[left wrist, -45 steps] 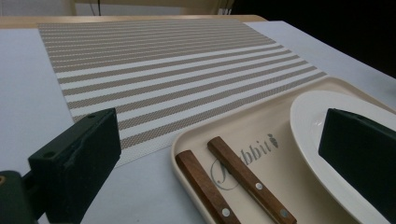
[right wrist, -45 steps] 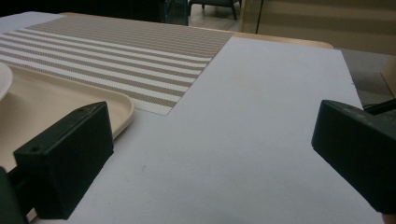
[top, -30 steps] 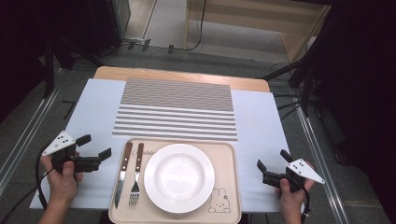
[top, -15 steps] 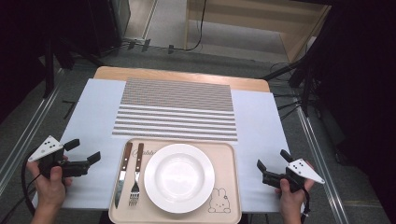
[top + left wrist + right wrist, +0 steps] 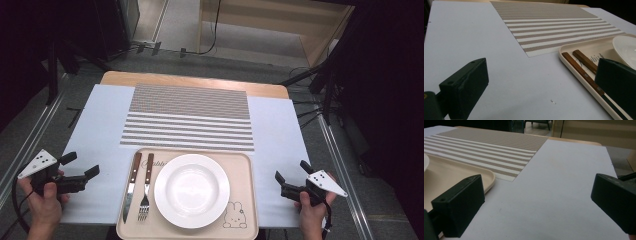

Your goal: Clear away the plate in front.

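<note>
Hovering beside the tray [image 5: 250,190], both grippers, left [image 5: 80,167] and right [image 5: 289,176], are gaping empty. Left is aiming at the knife [image 5: 131,186]; approach low, pinch its wooden handle squarely.

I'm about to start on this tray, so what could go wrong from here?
The knife and fork lie close side by side, so the left gripper could nudge one while taking the other. The plate is smooth and might slip from open jaws. The tray overhangs the table's near edge and could tip.

Overhead view; two low tool-mounted close-ups
</note>
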A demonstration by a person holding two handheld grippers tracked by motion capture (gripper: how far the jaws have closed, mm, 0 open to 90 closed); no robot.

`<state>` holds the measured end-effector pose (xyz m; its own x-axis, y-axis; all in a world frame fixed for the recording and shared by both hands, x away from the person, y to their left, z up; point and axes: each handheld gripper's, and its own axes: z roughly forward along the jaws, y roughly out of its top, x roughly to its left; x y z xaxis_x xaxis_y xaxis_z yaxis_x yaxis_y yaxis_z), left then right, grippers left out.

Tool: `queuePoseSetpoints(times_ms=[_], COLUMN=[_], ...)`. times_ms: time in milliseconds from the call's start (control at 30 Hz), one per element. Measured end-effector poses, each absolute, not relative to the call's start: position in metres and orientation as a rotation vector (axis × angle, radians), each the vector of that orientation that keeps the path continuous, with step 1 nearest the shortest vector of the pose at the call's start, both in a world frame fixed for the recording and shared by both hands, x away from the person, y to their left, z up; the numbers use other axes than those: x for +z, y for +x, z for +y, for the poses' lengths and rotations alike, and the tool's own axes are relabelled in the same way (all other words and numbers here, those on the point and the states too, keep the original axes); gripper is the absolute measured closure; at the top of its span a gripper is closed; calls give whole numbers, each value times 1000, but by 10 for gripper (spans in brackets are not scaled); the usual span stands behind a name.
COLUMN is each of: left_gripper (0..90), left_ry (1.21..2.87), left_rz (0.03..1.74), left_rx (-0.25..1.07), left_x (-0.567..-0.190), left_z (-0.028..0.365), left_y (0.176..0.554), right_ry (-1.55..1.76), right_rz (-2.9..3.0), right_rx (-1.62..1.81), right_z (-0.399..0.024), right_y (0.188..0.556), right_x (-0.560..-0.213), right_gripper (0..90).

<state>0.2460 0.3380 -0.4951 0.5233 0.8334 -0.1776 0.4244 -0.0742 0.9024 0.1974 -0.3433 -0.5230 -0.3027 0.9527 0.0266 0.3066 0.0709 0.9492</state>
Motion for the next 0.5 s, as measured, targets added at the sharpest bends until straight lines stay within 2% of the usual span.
queuePoseSetpoints(times_ms=[500], left_gripper=[0], left_ry=[1698], left_rz=[1069], left_rx=[443], left_x=[-500], left_z=[336], left_y=[249], right_ry=[1251], right_rz=[1712], right_rx=[1230], right_z=[-341], right_y=[199], right_x=[-524], right_gripper=[0])
